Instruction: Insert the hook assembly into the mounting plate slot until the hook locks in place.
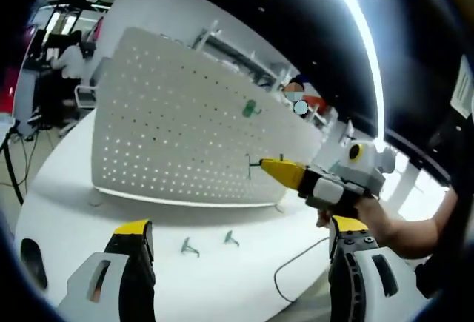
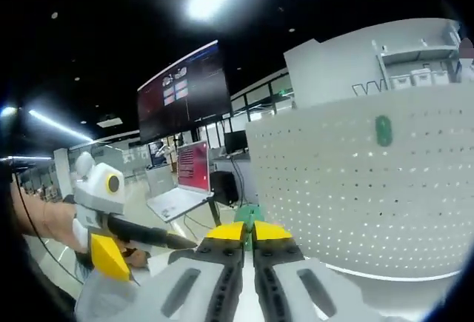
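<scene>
Right claw (image 2: 247,235) pressed nearly together, yellow tips pinching a small green plastic hook (image 2: 246,215) that pokes up between them, just in front of the white perforated pegboard panel (image 2: 355,189). In the left gripper view the same right claw (image 1: 268,164) comes in from the right, held by a person's hand (image 1: 370,215), its yellow tip at the pegboard panel (image 1: 178,129) face with the green hook (image 1: 254,163) against the holes — whether it is seated in a hole cannot be told.

Left claw (image 1: 237,237) spread wide, nothing between the jaws, hanging above the white desk (image 1: 222,277). In the right gripper view the left claw (image 2: 111,255) shows at lower left with one yellow tip.

Second green hook (image 1: 251,108) already sits on the panel, higher up; same one in the right gripper view (image 2: 383,130). Two loose green hooks (image 1: 190,246) (image 1: 231,238) lie on the desk in front of the panel, near each other — a thin dark cable (image 1: 296,263) curls beside them.

Panel stands upright on the desk.
</scene>
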{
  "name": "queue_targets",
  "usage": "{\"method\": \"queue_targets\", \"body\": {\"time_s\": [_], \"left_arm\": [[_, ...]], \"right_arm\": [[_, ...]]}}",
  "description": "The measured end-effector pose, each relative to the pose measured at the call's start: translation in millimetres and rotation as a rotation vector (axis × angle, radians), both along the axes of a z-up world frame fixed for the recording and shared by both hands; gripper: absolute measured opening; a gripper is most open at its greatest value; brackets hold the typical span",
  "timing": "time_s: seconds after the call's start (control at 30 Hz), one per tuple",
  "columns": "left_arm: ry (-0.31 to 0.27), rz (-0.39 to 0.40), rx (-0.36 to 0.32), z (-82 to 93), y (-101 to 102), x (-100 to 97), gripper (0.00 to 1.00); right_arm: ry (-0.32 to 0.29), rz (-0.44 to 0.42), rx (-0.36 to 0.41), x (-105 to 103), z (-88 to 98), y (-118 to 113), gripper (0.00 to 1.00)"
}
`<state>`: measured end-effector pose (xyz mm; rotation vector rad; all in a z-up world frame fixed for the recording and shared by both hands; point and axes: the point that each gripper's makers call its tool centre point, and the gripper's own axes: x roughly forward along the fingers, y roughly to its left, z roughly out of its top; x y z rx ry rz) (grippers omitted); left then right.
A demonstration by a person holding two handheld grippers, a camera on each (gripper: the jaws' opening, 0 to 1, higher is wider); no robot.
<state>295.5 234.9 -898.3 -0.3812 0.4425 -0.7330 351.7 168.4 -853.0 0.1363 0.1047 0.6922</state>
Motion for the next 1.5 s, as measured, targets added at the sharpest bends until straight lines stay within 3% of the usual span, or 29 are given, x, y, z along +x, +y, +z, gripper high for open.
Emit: {"method": "queue_targets", "body": {"time_s": [0.1, 0.2, 0.77, 0.97, 1.5], "left_arm": [[-0.001, 0.014, 0.001, -1.4, 4.0, -0.4, 1.00], [0.021, 0.010, 0.010, -9.6, 4.5, -3.0, 1.00], [0.035, 0.022, 0.058, -22.0, 9.5, -6.2, 1.00], [0.032, 0.041, 0.044, -24.1, 13.8, -5.5, 0.98], [0.045, 0.050, 0.056, -29.4, 19.4, -5.4, 0.94]], "right_arm": [[-0.047, -0.077, -0.032, 9.8, 5.6, -12.5, 0.00], [-0.069, -0.129, -0.015, 17.1, 11.1, -21.0, 0.00], [-0.247, -0.342, -0.054, 53.9, 49.7, -70.1, 0.00], [-0.280, -0.405, -0.058, 67.1, 60.2, -88.6, 0.00], [-0.312, -0.536, -0.064, 98.2, 67.1, -127.2, 0.00]]}}
